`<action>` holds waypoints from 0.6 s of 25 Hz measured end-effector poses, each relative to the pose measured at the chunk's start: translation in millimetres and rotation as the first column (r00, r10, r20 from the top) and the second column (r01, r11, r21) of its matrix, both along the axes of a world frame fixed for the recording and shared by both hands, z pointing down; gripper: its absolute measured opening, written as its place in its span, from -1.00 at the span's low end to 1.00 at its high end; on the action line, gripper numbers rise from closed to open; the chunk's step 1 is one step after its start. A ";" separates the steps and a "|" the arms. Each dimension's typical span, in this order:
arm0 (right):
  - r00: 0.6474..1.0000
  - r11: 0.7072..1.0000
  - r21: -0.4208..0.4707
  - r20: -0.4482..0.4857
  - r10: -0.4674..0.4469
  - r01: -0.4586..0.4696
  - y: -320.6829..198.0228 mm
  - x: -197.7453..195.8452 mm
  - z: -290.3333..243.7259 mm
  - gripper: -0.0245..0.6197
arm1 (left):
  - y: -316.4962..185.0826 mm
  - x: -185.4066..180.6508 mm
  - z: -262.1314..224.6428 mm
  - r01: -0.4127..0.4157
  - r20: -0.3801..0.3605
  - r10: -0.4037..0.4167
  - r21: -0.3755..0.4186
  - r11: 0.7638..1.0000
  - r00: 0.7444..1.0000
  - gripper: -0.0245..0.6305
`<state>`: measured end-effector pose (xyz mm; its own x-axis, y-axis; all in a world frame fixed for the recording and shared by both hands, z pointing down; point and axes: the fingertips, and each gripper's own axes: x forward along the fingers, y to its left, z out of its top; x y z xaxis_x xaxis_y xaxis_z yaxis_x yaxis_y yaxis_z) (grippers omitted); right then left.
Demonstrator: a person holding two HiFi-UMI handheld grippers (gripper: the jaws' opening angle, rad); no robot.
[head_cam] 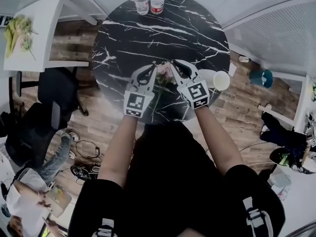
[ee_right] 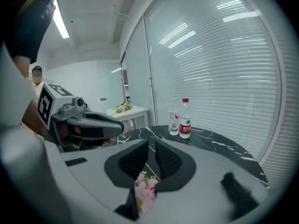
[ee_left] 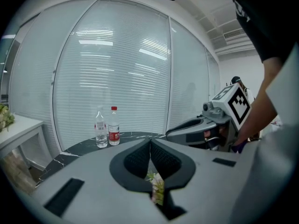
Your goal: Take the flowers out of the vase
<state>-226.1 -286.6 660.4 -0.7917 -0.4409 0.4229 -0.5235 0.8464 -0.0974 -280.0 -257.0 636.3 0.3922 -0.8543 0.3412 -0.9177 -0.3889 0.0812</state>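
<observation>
A small bunch of pink flowers (head_cam: 164, 74) with a green stem lies between my two grippers near the front edge of the black marble table (head_cam: 158, 28). My left gripper (head_cam: 154, 67) is shut, its pads meeting (ee_left: 150, 143). The flowers (ee_left: 157, 186) show low in the gap behind its pads. My right gripper (head_cam: 173, 62) is shut too (ee_right: 152, 143), with the flowers (ee_right: 145, 192) low behind its pads. No stem shows between either pair of pads. A white vase (head_cam: 220, 80) sits at the table's right edge, beside the right gripper, with nothing in its mouth.
Two water bottles (head_cam: 149, 1) stand at the table's far edge. A white side table (head_cam: 44, 14) carrying greenery is at the far left, with dark chairs (head_cam: 54, 93) below it. A teal object (head_cam: 260, 77) lies on the wooden floor to the right.
</observation>
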 end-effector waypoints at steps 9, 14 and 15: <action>0.994 0.995 0.099 0.112 -0.011 0.000 21.8 23.1 -105.0 -0.82 | 19.4 27.0 -90.1 0.024 -0.022 -0.021 0.132 0.991 1.000 -0.89; 0.990 0.994 0.113 0.136 -0.030 0.015 53.4 46.7 -145.4 -0.82 | 46.3 58.2 -134.3 0.008 -0.016 -0.006 0.173 0.985 1.000 -0.89; 0.990 0.992 0.123 0.136 -0.038 0.021 61.4 52.1 -152.3 -0.82 | 52.8 65.4 -142.3 0.005 -0.019 -0.002 0.179 0.984 1.000 -0.89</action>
